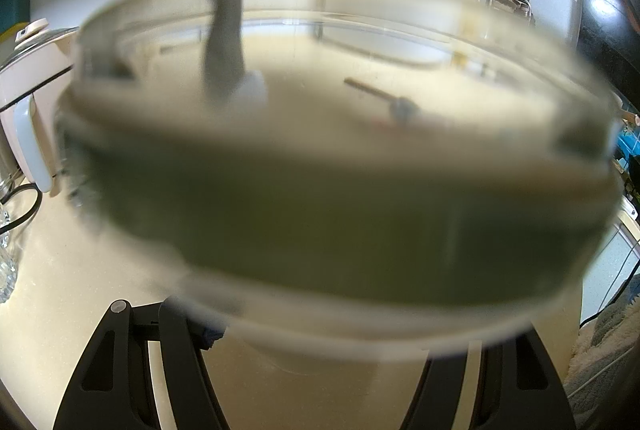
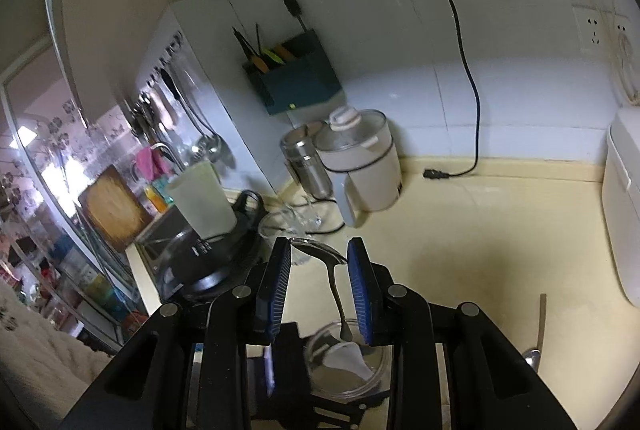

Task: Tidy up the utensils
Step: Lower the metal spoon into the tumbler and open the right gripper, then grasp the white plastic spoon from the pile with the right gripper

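Note:
In the left wrist view a clear glass jar [image 1: 328, 214] fills the frame, very close and blurred, held between my left gripper's black fingers [image 1: 176, 350]. A grey utensil handle [image 1: 226, 42] stands in the jar. In the right wrist view my right gripper [image 2: 318, 290] hangs above the same jar [image 2: 348, 370], its blue pads [image 2: 276, 290] apart. A metal spoon [image 2: 332, 270] stands in the jar with its bowl up between the pads, touching neither. Another spoon [image 2: 538, 334] lies on the cream counter at the right.
A white kettle-like pot [image 2: 364, 162], a steel canister [image 2: 306, 162] and a glass mug [image 2: 296, 218] stand at the back. A black appliance with a beaker [image 2: 200, 198] is at the left. A white box [image 2: 624, 210] is at the right edge. A black cable [image 2: 460, 70] hangs down the wall.

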### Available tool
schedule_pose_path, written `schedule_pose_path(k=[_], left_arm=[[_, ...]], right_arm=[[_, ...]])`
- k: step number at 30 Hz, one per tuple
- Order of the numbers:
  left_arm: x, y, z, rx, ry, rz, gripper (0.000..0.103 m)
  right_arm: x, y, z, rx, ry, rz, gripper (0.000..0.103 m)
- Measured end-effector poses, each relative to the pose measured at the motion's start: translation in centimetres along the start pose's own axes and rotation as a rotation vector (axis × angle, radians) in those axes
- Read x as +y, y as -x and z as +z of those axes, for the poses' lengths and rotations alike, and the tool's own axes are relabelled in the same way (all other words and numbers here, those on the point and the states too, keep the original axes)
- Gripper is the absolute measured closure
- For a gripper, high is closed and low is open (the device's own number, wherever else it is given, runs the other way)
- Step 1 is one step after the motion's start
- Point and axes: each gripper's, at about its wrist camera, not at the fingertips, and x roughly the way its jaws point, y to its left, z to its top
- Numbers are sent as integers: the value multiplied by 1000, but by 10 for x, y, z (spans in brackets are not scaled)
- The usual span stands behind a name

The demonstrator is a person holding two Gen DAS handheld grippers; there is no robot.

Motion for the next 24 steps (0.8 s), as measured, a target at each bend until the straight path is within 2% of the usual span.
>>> schedule_pose_path(k=[9, 17, 19, 20, 22, 24], left_arm=[[-1, 0, 0, 1, 1, -1, 32], [-1, 0, 0, 1, 2, -2, 32], [-2, 0, 0, 1, 2, -2, 32], [-1, 0, 0, 1, 2, -2, 32], [-2, 0, 0, 1, 2, -2, 32], [-3, 0, 0, 1, 2, -2, 32]], right_arm=[[-6, -36, -19, 106, 13, -15, 74], [-13, -79, -43, 234, 24, -45, 73], [-13, -80, -43, 238, 14, -32, 72], [-13, -79, -41, 231, 8, -32, 69], [-14, -71, -37, 205, 7, -53, 62], [-20, -57, -30, 167, -16, -56, 60]])
